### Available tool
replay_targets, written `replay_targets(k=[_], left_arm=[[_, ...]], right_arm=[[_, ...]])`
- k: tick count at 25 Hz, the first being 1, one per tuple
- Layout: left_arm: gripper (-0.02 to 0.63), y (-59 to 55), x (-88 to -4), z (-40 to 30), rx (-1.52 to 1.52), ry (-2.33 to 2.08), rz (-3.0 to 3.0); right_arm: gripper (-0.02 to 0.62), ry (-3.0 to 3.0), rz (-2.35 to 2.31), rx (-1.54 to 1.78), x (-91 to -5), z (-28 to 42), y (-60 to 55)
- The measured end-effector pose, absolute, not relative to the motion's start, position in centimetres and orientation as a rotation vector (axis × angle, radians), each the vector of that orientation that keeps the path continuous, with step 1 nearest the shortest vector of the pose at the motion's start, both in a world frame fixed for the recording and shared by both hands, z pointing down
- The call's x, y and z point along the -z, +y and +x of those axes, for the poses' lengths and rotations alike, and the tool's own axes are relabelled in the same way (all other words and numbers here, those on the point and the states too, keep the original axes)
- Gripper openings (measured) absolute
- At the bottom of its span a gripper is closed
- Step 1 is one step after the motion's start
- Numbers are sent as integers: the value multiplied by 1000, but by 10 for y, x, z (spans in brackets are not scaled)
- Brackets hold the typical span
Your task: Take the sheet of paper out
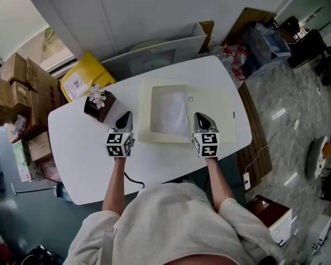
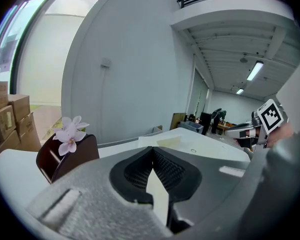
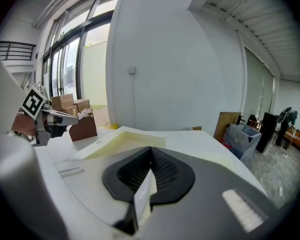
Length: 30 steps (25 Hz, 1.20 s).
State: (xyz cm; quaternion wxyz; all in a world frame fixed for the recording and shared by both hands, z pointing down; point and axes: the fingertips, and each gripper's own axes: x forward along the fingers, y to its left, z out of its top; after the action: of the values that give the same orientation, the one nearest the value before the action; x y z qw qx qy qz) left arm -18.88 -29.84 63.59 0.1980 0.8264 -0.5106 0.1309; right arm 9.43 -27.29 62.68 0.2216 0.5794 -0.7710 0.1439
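A cream folder (image 1: 220,115) lies flat on the white table (image 1: 83,159), with a white sheet of paper (image 1: 174,115) showing in its open left half. My left gripper (image 1: 125,116) hovers just left of the folder's near corner, jaws shut and empty. My right gripper (image 1: 199,117) hangs over the folder's near edge, right of the sheet, shut and holding nothing. In the left gripper view the shut jaws (image 2: 152,150) point at the folder (image 2: 171,141), with the right gripper (image 2: 250,131) off to the side. The right gripper view looks past its shut jaws (image 3: 151,149) at the folder (image 3: 121,141).
A dark brown pot with a pink flower (image 1: 99,105) stands on the table just left of my left gripper. Cardboard boxes (image 1: 16,87), a yellow package (image 1: 85,76) and a white tub (image 1: 165,51) sit behind the table. A power strip (image 1: 246,179) lies on the floor at the right.
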Motion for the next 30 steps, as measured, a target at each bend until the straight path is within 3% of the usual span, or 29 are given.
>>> replay_targets(k=[21, 25, 30], left_arm=[[2, -284, -683, -179, -484, -1490, 2166], [2, -284, -687, -179, -487, -1489, 2160], [2, -283, -690, -177, -491, -1486, 2157]], right_arm=[[4, -2121, 1373, -596, -712, 98, -275], [38, -2122, 1339, -639, -724, 95, -272], [168, -2127, 1289, -695, -738, 89, -272]])
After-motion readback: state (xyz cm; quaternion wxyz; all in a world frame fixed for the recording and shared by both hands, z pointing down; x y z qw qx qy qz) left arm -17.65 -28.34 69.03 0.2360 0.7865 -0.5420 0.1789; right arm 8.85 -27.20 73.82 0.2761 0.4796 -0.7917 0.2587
